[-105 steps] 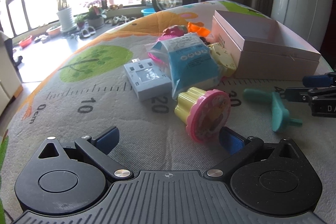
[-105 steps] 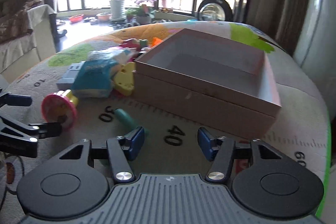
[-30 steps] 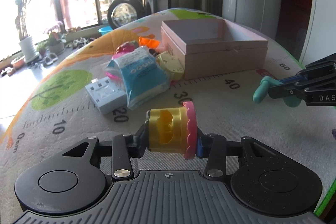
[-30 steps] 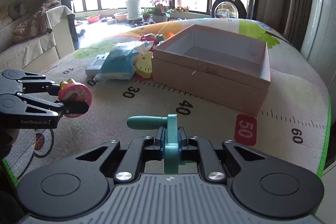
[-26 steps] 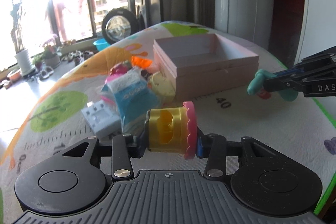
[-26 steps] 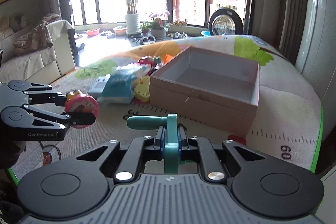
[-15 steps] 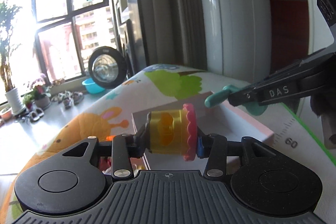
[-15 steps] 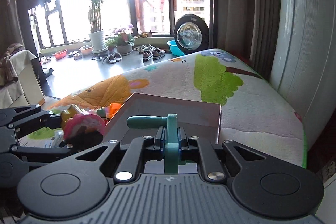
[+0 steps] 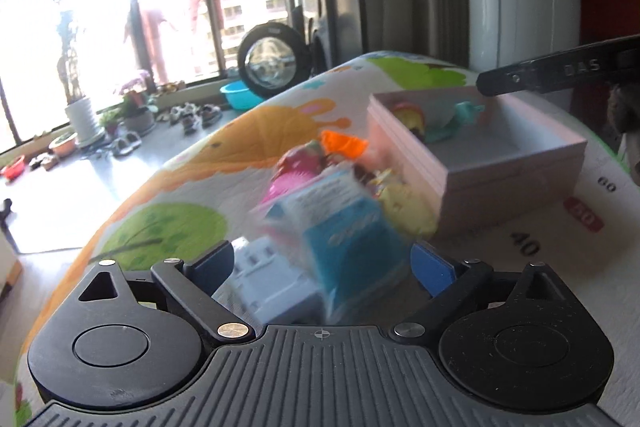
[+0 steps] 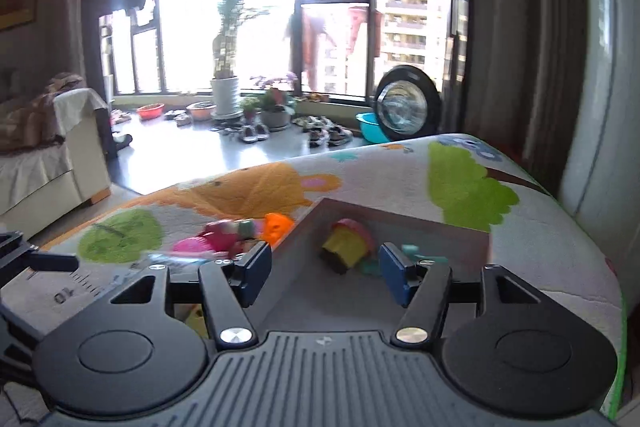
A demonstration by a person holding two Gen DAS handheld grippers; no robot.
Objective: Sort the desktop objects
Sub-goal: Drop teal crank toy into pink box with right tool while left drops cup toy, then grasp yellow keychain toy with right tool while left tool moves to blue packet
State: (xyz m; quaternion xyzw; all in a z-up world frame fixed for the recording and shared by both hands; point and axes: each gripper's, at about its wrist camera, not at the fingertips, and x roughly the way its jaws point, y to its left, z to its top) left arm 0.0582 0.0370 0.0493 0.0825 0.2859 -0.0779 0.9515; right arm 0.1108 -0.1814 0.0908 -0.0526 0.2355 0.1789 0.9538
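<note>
the cupcake toy point(image 10: 347, 243) and teal toy point(image 10: 416, 255) have dropped into the pink box point(image 10: 436, 227), beyond both opening, empty hand-held grippers.

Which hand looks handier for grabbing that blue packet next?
Left, probably. The left gripper has its opening jaws, nothing between them, right before the blue packet, while the right gripper hangs over the pink box.

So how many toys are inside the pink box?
2. The yellow and pink cupcake toy lies near the pink box's far left corner, and the teal toy lies right beside it. Something small could hide behind the near wall.
</note>
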